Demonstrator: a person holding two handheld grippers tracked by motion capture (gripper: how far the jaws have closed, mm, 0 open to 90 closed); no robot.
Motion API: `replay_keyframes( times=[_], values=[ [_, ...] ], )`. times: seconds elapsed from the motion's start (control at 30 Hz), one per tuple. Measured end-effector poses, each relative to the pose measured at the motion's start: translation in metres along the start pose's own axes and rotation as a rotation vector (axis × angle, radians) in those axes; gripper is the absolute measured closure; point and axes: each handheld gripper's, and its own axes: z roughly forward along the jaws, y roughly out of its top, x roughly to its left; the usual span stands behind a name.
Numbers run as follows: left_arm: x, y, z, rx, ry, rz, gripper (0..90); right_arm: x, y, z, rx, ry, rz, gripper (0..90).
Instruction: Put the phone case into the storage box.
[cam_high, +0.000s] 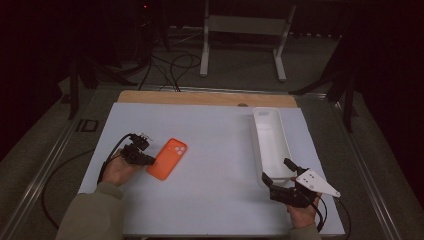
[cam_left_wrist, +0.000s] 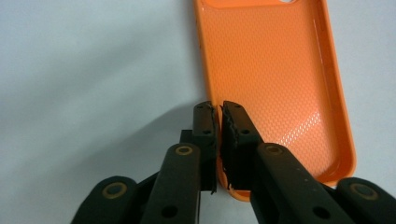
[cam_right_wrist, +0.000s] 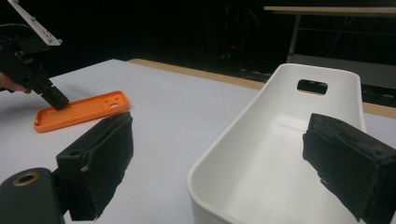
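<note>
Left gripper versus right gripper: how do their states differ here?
The left gripper is shut on the orange phone case's side wall; the right gripper is open, gripping nothing. The left sits low at the case; the right's jaws straddle the near end of the white tray. Both are hand-held over the white table.

Item count, high view:

- Phone case (cam_high: 167, 158): one, orange, at left centre of the frame.
- Tray (cam_high: 270, 142): one, white, long, at right centre, with one handle slot visible at its far end in the right gripper view.
- Hand-held gripper: two. One at lower left (cam_high: 148, 160), one at lower right (cam_high: 276, 173).
- Hand: two, one behind each hand-held gripper, left (cam_high: 116, 170) and right (cam_high: 303, 215).
- Tabletop (cam_high: 210, 150): one, white.
- Grey plate (cam_high: 317, 182): one, on the lower-right hand-held gripper.
</note>
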Motion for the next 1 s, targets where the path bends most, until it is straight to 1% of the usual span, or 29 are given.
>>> replay_keyframes(
  times=[0.13,0.27,0.43,0.5,0.63,0.8,0.93,0.97,1.0],
  values=[
    [-0.001,0.000,0.000,-0.001,0.003,-0.004,87.5,0.000,0.000,0.000,-0.001,0.000,-0.001,8.5],
    [-0.003,0.000,0.000,-0.008,0.032,0.018,89.6,-0.001,0.000,-0.001,-0.003,-0.001,0.001,8.5],
    [-0.004,0.000,-0.001,-0.010,0.041,0.022,89.8,-0.001,0.000,-0.001,-0.002,-0.002,0.002,8.5],
    [-0.004,0.000,-0.003,-0.023,0.037,0.021,89.9,-0.001,0.000,-0.001,-0.003,-0.002,0.001,8.5],
    [-0.004,0.000,-0.008,-0.046,0.046,0.022,89.9,-0.001,0.000,-0.001,-0.002,-0.003,0.002,8.5],
    [-0.003,-0.001,-0.015,-0.080,0.063,0.008,89.9,-0.001,0.001,0.000,-0.002,-0.001,0.004,8.5],
    [-0.003,-0.001,-0.021,-0.109,0.068,-0.004,89.9,-0.002,0.000,0.000,-0.002,-0.001,0.008,8.5],
    [-0.002,-0.002,-0.022,-0.113,0.068,0.001,89.9,-0.002,0.000,-0.001,-0.003,0.002,0.011,8.5],
    [-0.003,-0.002,-0.024,-0.123,0.070,-0.004,89.9,-0.002,0.000,-0.001,-0.004,0.001,0.015,8.5]
  ],
)
